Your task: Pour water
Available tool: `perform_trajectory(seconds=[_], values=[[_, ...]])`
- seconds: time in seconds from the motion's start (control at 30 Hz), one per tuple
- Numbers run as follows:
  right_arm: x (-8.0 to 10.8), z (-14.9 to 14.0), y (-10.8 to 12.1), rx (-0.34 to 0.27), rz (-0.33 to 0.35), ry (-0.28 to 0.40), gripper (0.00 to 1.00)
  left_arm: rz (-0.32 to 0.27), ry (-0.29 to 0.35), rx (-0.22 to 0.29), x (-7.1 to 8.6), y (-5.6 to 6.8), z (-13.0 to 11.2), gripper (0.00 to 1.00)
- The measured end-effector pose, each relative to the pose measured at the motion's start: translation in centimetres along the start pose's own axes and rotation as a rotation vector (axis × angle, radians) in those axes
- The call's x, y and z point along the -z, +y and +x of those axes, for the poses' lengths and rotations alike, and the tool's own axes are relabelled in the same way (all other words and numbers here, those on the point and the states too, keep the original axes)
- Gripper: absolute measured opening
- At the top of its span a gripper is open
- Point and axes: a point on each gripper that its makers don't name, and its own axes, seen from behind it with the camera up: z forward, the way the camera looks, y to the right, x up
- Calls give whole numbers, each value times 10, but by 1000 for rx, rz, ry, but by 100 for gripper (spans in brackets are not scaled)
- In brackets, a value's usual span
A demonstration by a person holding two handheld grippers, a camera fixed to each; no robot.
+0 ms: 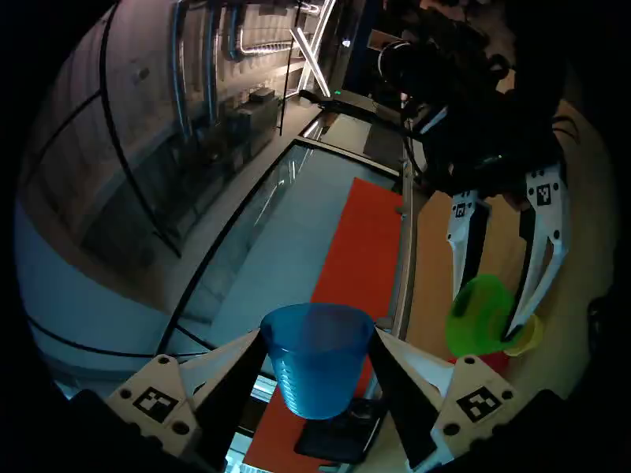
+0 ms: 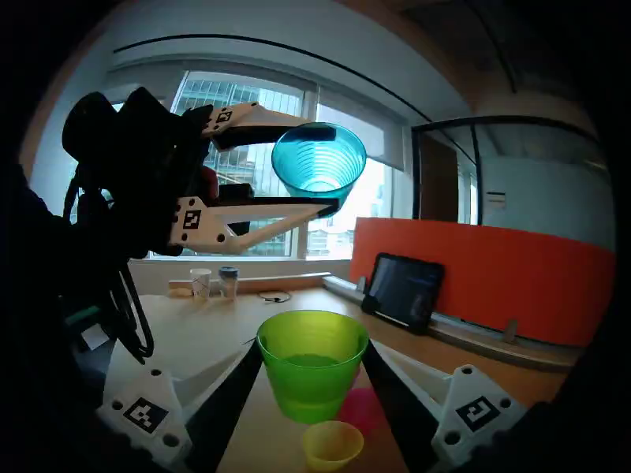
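Left gripper view has the left gripper (image 1: 317, 335) closed on a blue cup (image 1: 318, 366) at bottom centre, both fingers pressing its sides, while at the right of the frame the right gripper (image 1: 490, 311) clamps a green cup (image 1: 477, 315), a yellow cup (image 1: 532, 335) just beside it. Right gripper view puts the green cup (image 2: 313, 366) at bottom centre, pinched between that gripper's own fingers, with the yellow cup (image 2: 333, 444) lower in the frame. At upper centre the left gripper (image 2: 322, 162) holds the blue cup (image 2: 319, 158) tipped, its open mouth facing the camera, and a tablet (image 2: 405, 290) leans at the right by an orange partition (image 2: 489, 276).
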Motion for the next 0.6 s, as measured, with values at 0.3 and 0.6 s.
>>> perform_trajectory(seconds=[0.3, 0.6], values=[[2, 0, 4, -3, -9, 3, 91, 9, -28, 188, -2, -8, -16, 87], [4, 1, 7, -7, -17, 4, 91, 11, -58, 436, 0, -16, -33, 86]])
